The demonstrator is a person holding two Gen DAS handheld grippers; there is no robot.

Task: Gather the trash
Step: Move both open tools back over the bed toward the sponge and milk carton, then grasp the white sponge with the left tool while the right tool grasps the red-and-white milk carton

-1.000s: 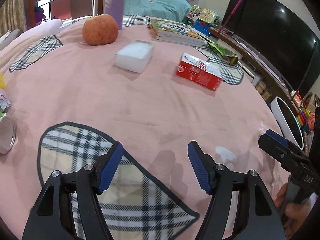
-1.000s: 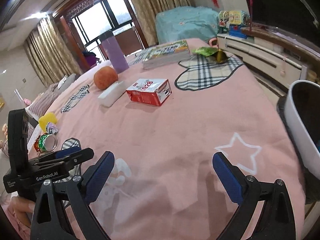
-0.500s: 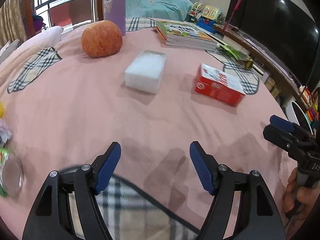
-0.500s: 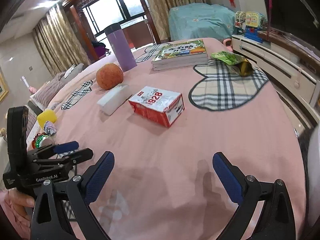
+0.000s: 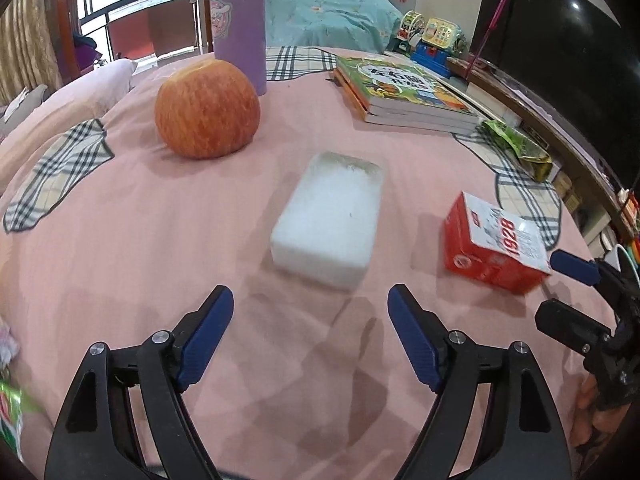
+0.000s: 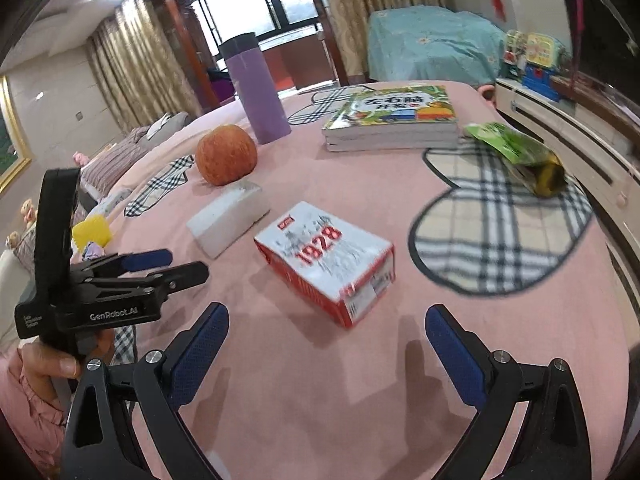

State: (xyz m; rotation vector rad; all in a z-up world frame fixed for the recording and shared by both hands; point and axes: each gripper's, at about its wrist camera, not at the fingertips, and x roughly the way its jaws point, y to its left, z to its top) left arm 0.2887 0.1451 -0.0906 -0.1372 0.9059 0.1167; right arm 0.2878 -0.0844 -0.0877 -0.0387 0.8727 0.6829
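A white foam block point(image 5: 329, 216) lies on the pink tablecloth just ahead of my open, empty left gripper point(image 5: 310, 332); it also shows in the right wrist view point(image 6: 228, 218). A red and white "1928" carton point(image 6: 326, 262) lies just ahead of my open, empty right gripper point(image 6: 326, 350); it also shows in the left wrist view point(image 5: 496, 244). A green snack wrapper point(image 6: 516, 154) lies at the far right. A yellow scrap point(image 6: 91, 230) and small wrappers lie at the left edge.
An apple point(image 5: 207, 109), a purple tumbler point(image 5: 239, 24) and a stack of books point(image 5: 404, 94) stand at the back of the table. A TV point(image 5: 560, 60) and a low cabinet run along the right. My left gripper shows in the right wrist view point(image 6: 160, 266).
Both grippers have moved forward over the table, so the foam block and the carton are much closer. Both stay open. The white bin at the right has left view.
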